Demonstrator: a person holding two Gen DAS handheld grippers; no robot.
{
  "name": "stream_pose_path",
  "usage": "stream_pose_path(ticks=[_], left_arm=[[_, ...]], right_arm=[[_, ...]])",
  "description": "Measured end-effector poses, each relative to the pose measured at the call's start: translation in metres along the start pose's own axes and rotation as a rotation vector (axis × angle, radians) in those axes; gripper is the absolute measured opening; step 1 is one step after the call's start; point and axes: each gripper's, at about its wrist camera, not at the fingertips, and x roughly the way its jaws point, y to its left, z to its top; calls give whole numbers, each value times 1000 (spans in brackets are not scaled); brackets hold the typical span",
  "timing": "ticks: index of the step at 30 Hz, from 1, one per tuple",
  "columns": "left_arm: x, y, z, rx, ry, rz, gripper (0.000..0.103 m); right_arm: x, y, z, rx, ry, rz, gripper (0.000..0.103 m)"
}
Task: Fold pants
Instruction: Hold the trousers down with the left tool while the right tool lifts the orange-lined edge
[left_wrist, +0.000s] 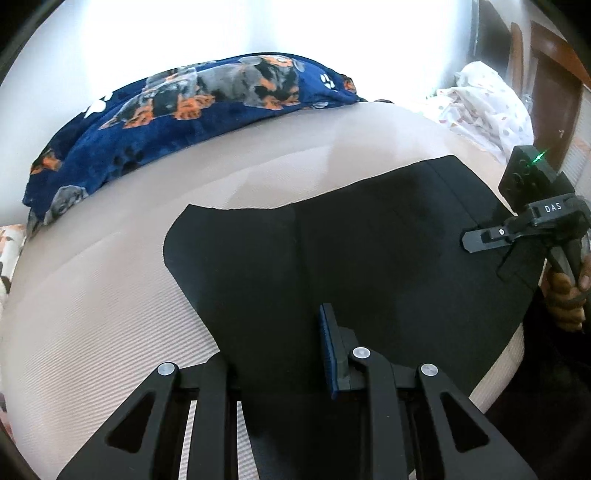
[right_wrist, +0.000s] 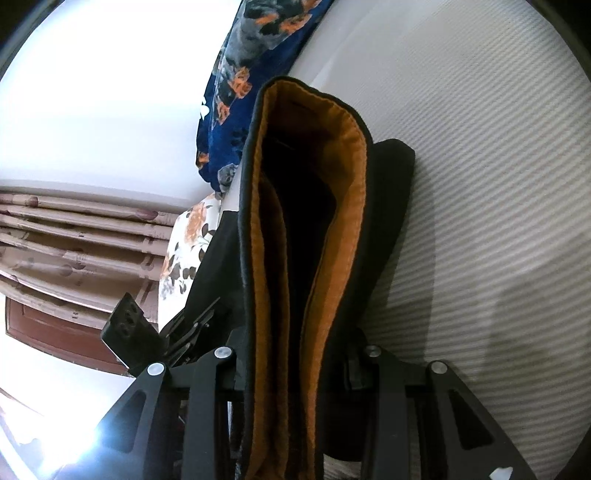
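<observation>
Bed (left_wrist: 110, 314) under beige ribbed cover, dog-print blanket (left_wrist: 177, 122) at far edge. Black pants (left_wrist: 332, 251) spread mid-bed, below blanket. Left gripper (left_wrist: 280, 354) and right gripper (right_wrist: 295, 354) both clenched on pants, waistband (right_wrist: 347, 177) lifted. Mid-fold; next: carry held edges across, lay flat.

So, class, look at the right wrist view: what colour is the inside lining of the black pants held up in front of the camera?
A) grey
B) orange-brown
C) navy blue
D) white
B: the right wrist view shows the black pants opened toward the camera, with an orange-brown lining running along the inner edge of the opening.
</observation>
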Motion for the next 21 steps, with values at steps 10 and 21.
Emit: stream_pose_path(ticks=[10, 21], left_arm=[[-10, 8, -11, 6, -3, 25, 24], [-15, 17, -18, -8, -6, 38, 23]], right_arm=[[15, 14, 2, -19, 32, -14, 31], [22, 17, 2, -21, 48, -27, 31]])
